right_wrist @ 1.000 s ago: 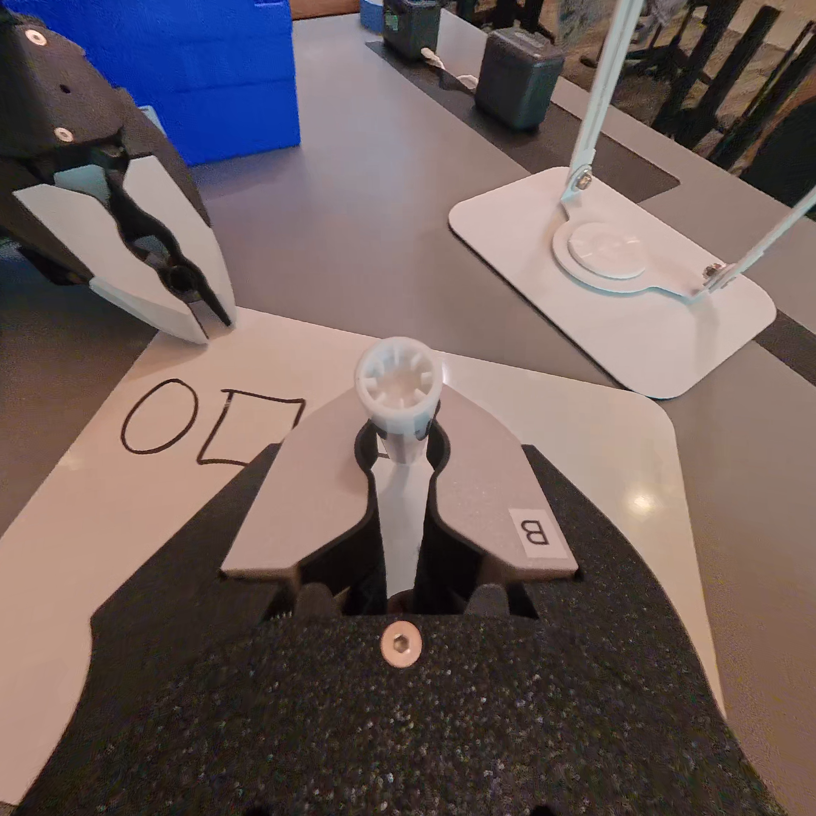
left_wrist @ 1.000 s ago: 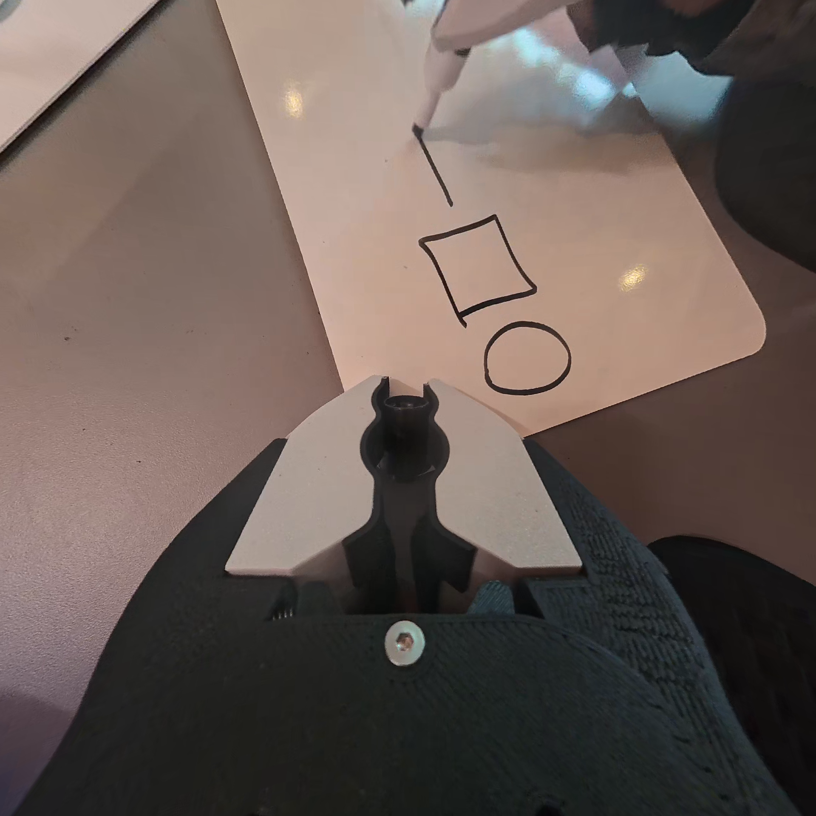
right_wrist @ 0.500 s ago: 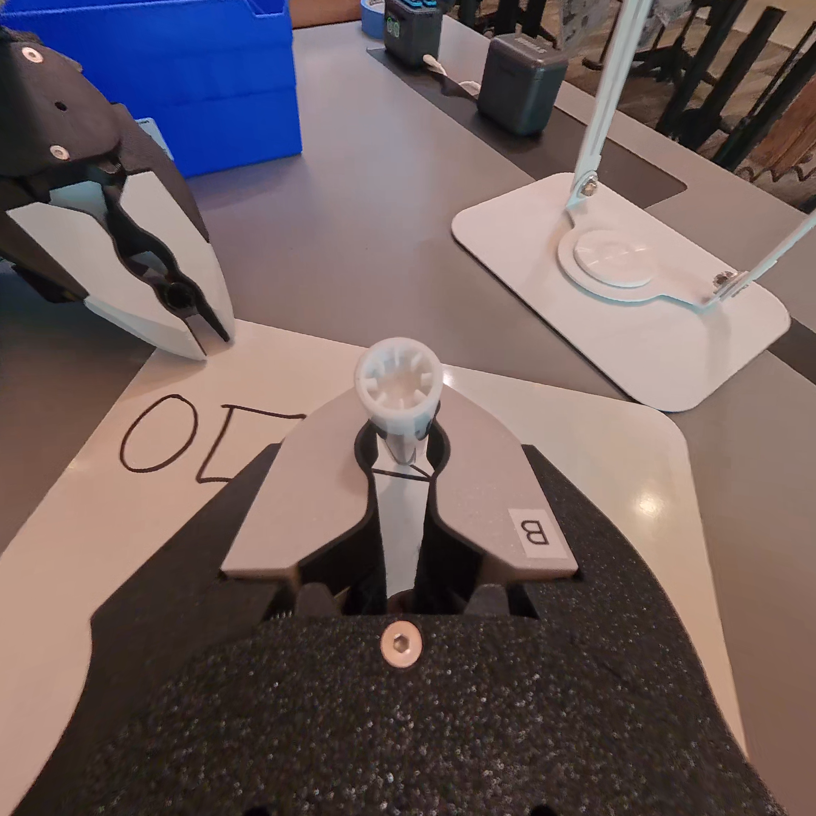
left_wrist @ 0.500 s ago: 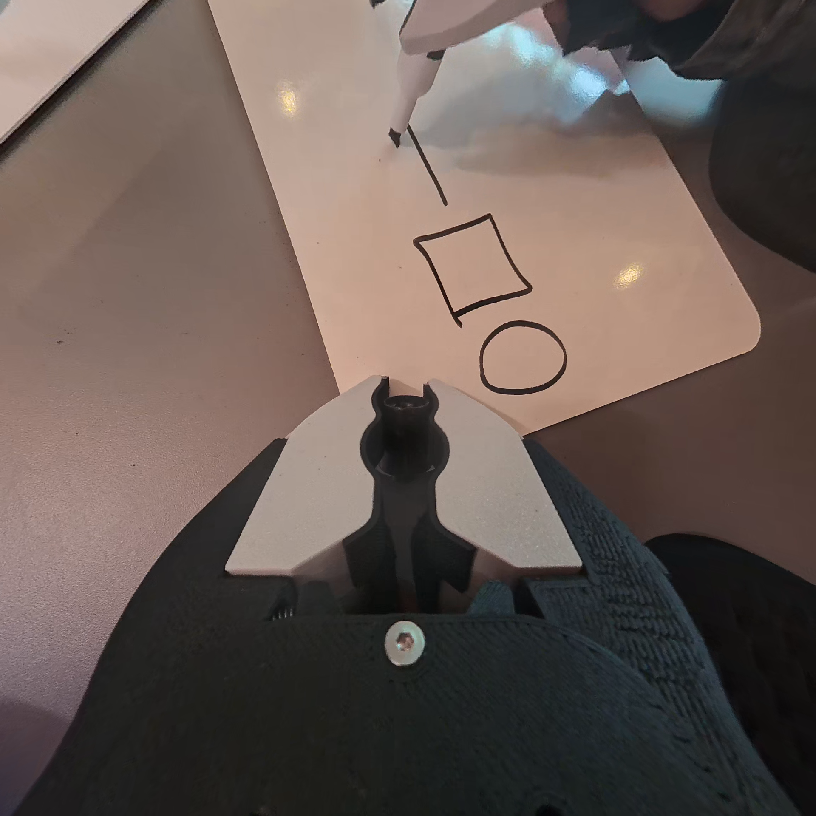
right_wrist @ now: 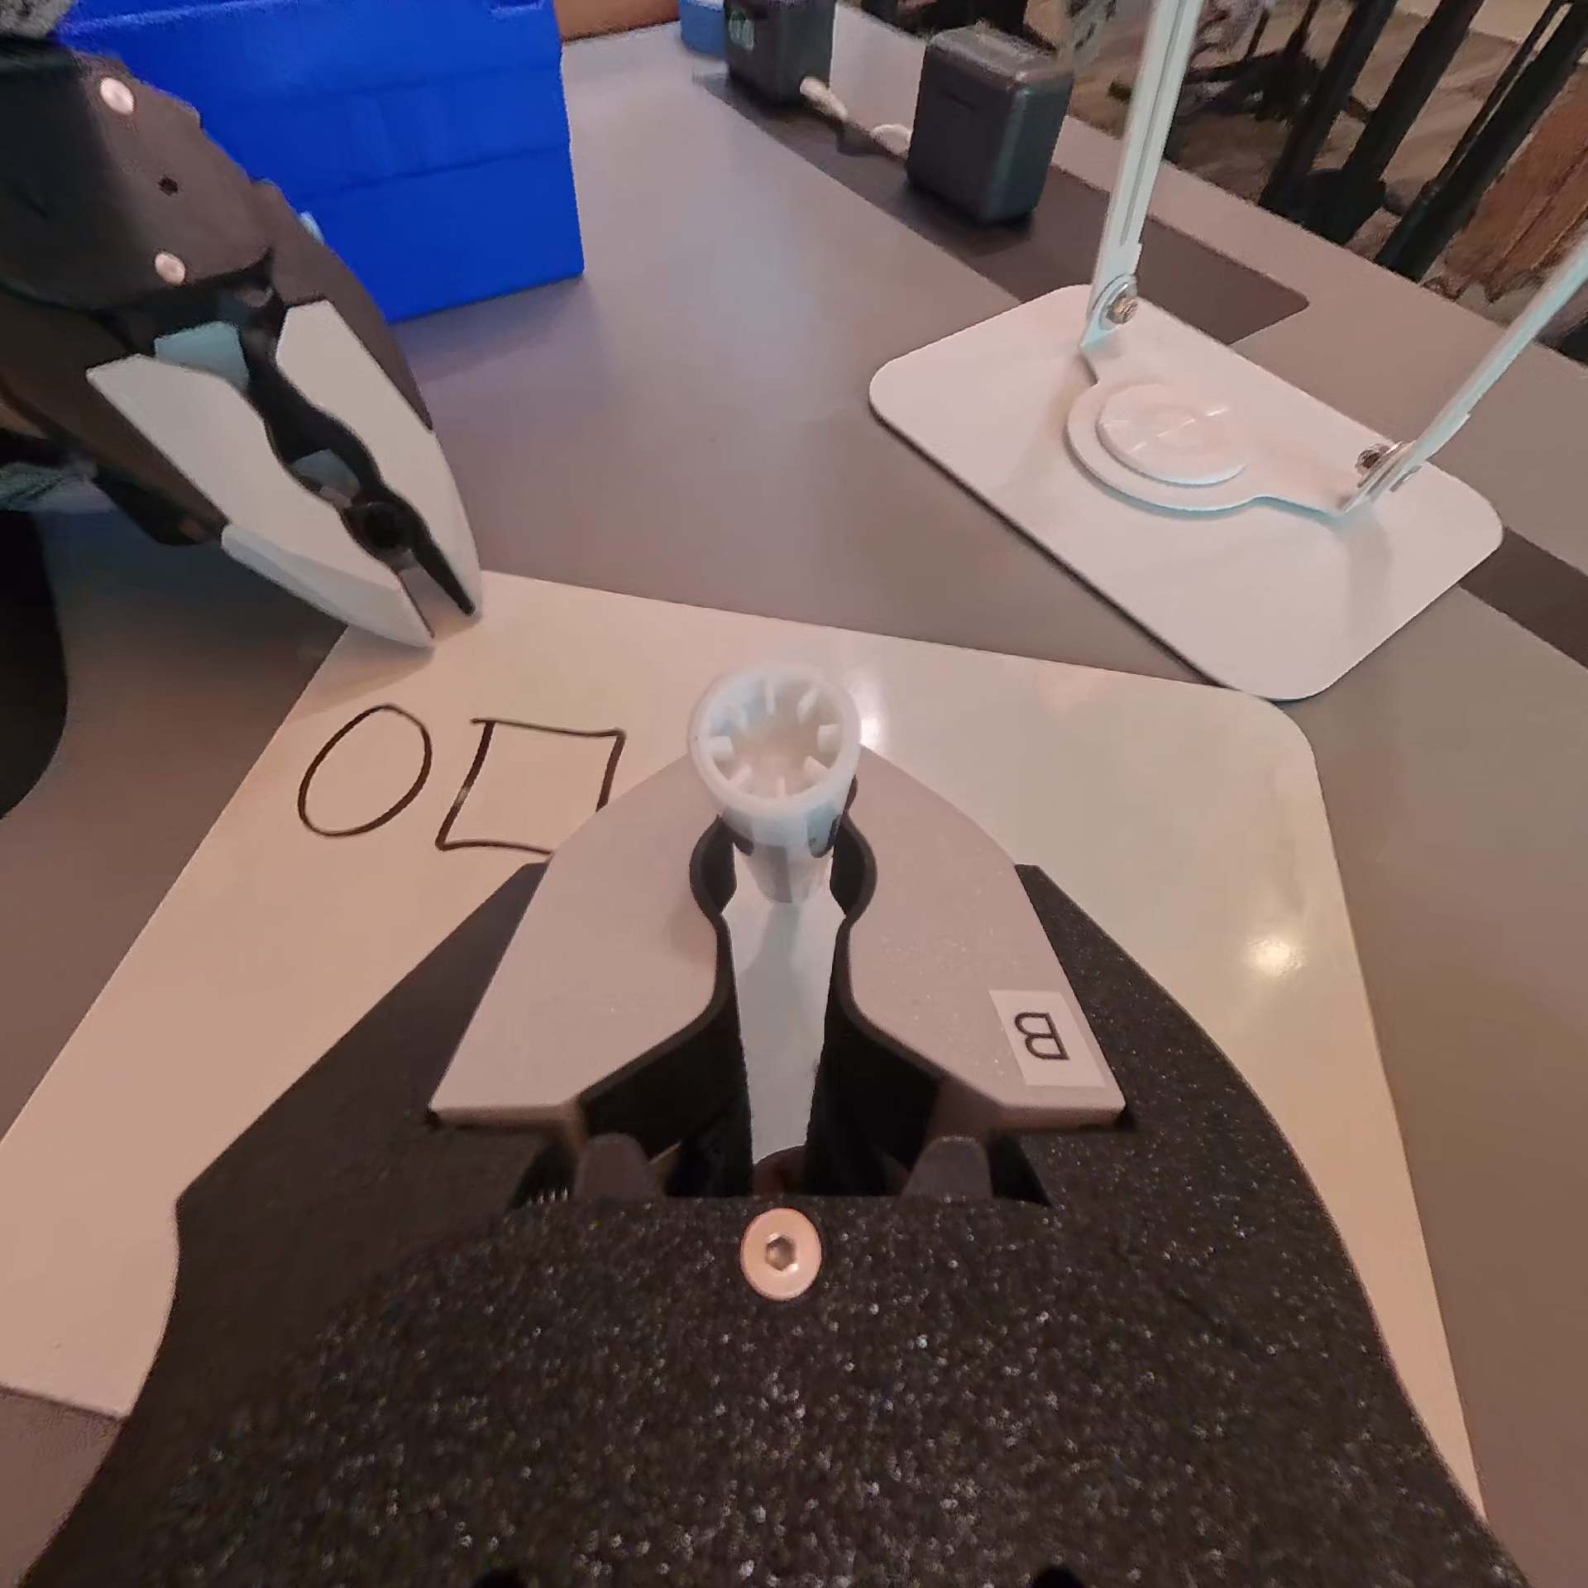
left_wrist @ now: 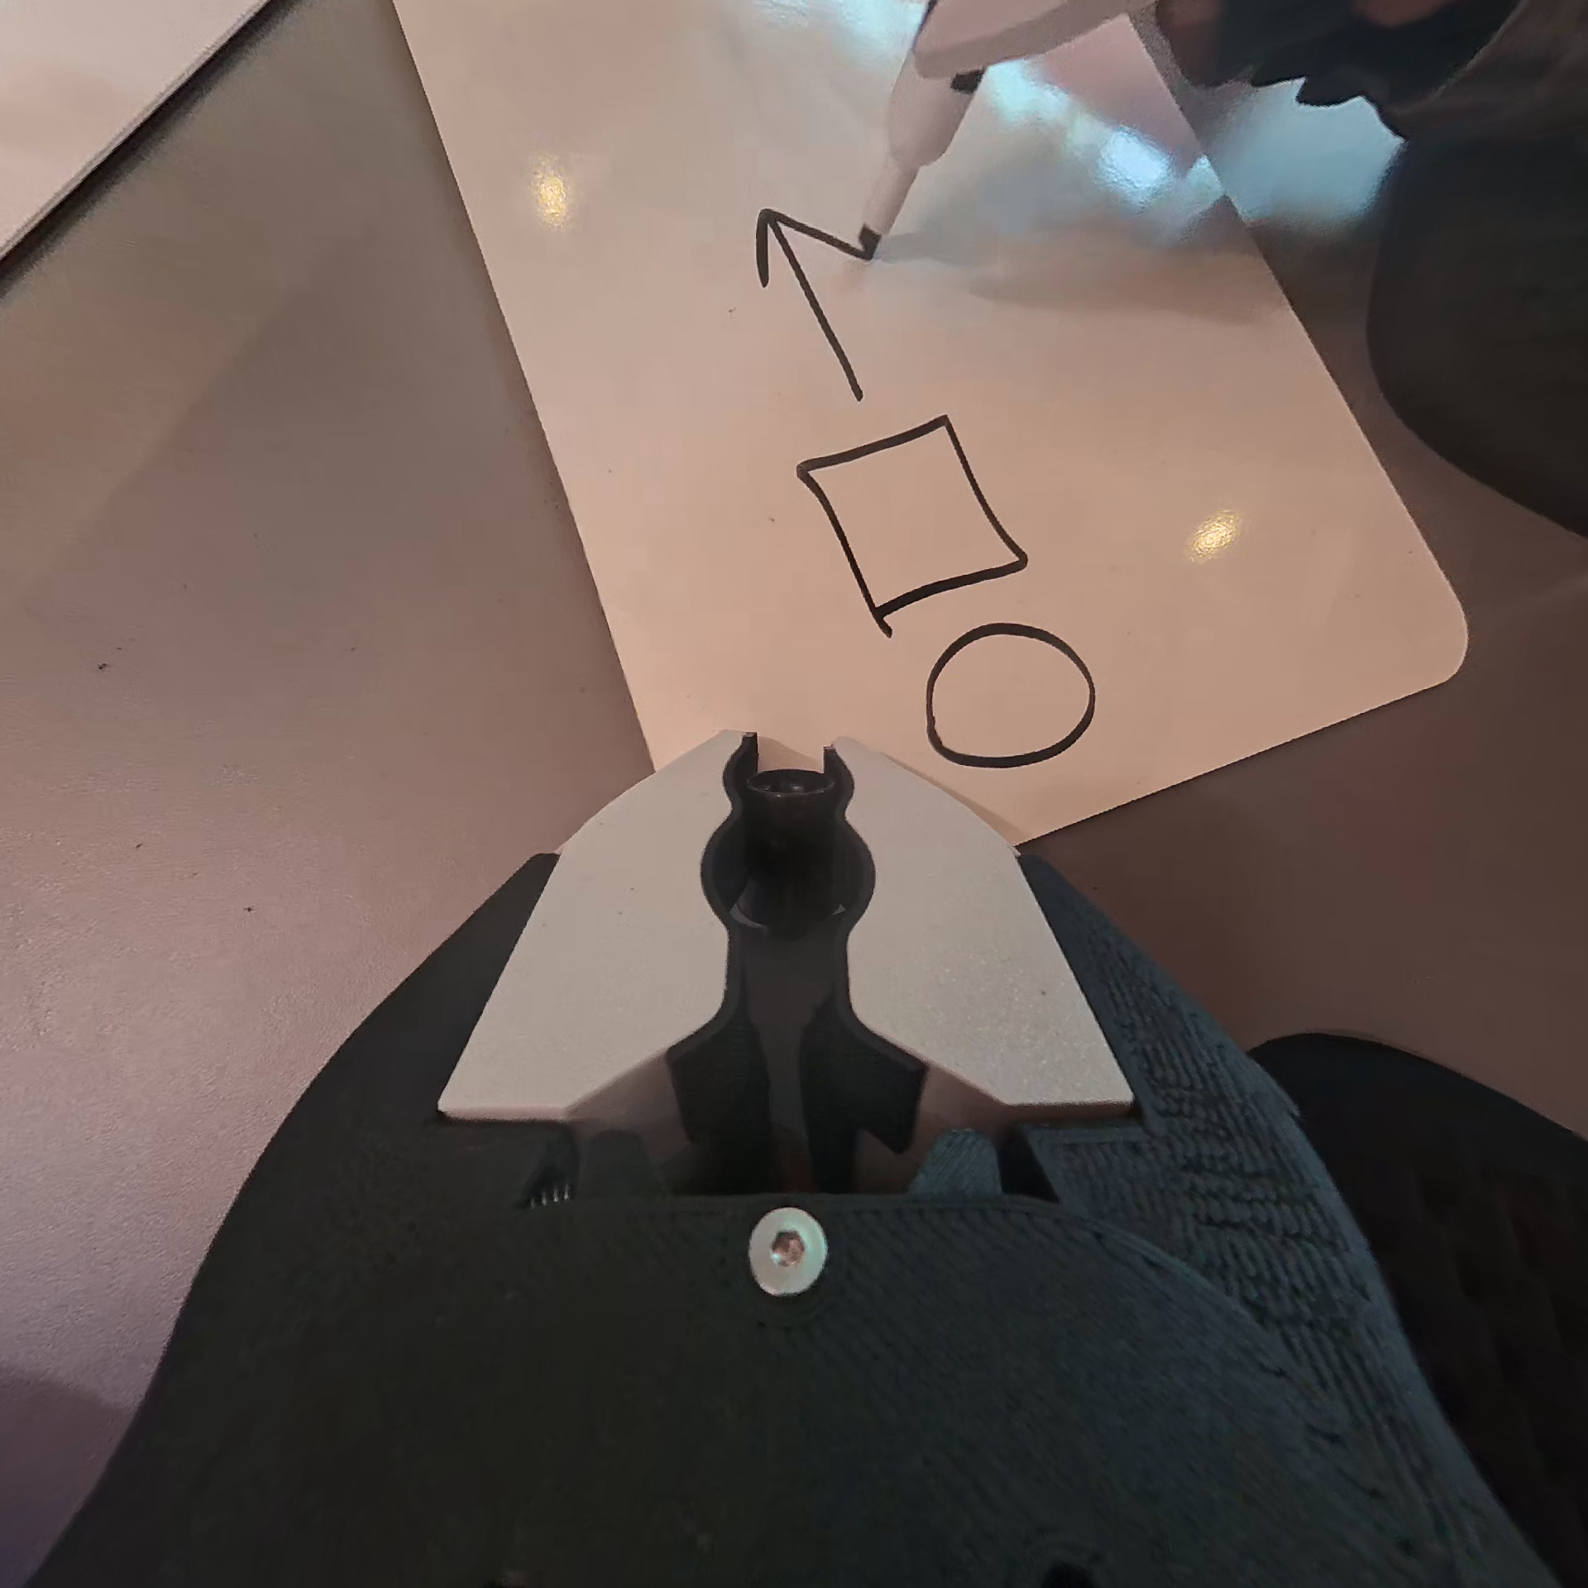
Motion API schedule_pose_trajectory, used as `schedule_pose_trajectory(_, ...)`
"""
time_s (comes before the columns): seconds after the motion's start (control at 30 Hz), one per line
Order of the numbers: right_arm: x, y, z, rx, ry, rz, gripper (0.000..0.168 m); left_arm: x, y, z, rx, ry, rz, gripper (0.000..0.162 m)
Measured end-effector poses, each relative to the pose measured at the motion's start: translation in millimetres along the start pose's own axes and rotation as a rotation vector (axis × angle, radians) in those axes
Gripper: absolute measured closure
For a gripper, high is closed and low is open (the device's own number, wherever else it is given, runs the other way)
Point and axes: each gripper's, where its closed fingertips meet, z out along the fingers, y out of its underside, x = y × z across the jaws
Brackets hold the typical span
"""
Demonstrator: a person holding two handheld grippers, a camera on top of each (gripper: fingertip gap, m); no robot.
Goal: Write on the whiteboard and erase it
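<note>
A white whiteboard (left_wrist: 1117, 447) lies flat on the grey-brown table. It bears a black circle (left_wrist: 1011, 693), a square (left_wrist: 913, 524) and an arrow (left_wrist: 803, 305). My right gripper (right_wrist: 778, 825) is shut on a white marker (right_wrist: 775, 760) held upright. In the left wrist view the marker (left_wrist: 911, 129) has its black tip (left_wrist: 870, 249) touching the board at the arrowhead's right stroke. My left gripper (left_wrist: 790, 748) is shut on a small black cap (left_wrist: 790, 795) and hovers at the board's near edge. It also shows in the right wrist view (right_wrist: 430, 601) by the board's corner, beside the circle (right_wrist: 365, 773).
A white flat stand base (right_wrist: 1203, 533) with thin metal arms sits just right of the board. A blue bin (right_wrist: 387, 129) stands behind the left gripper. Dark boxes (right_wrist: 988, 129) stand at the far table edge. Another white sheet (left_wrist: 103, 94) lies far left. The left gripper's tips are roughly 15 centimeters from the right gripper's.
The marker tip ran on past the end of the straight line and added the arrowhead strokes, ending right of the tip. The left gripper with the cap stayed almost still.
</note>
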Motion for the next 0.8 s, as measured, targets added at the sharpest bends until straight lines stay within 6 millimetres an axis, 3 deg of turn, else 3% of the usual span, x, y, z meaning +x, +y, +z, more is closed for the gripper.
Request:
schedule_pose_trajectory(0.23, 41, -22, 16, 0.052, 0.024, 0.020, 0.150, 1, 0, 1, 0.004, 0.006, -0.003, 0.146)
schedule_pose_trajectory(0.5, 54, -21, 41, 0.002, 0.002, -0.007, 0.149, 1, 0, 1, 0.005, 0.008, -0.002, 0.146)
schedule_pose_trajectory(0.6, 50, -16, 35, -0.012, -0.003, -0.001, 0.150, 1, 0, 0, 0.004, 0.007, -0.002, 0.146)
schedule_pose_trajectory(0.8, 31, 2, 3, -0.034, -0.001, 0.009, 0.150, 1, 1, 0, 0.001, 0.005, 0.001, 0.146)
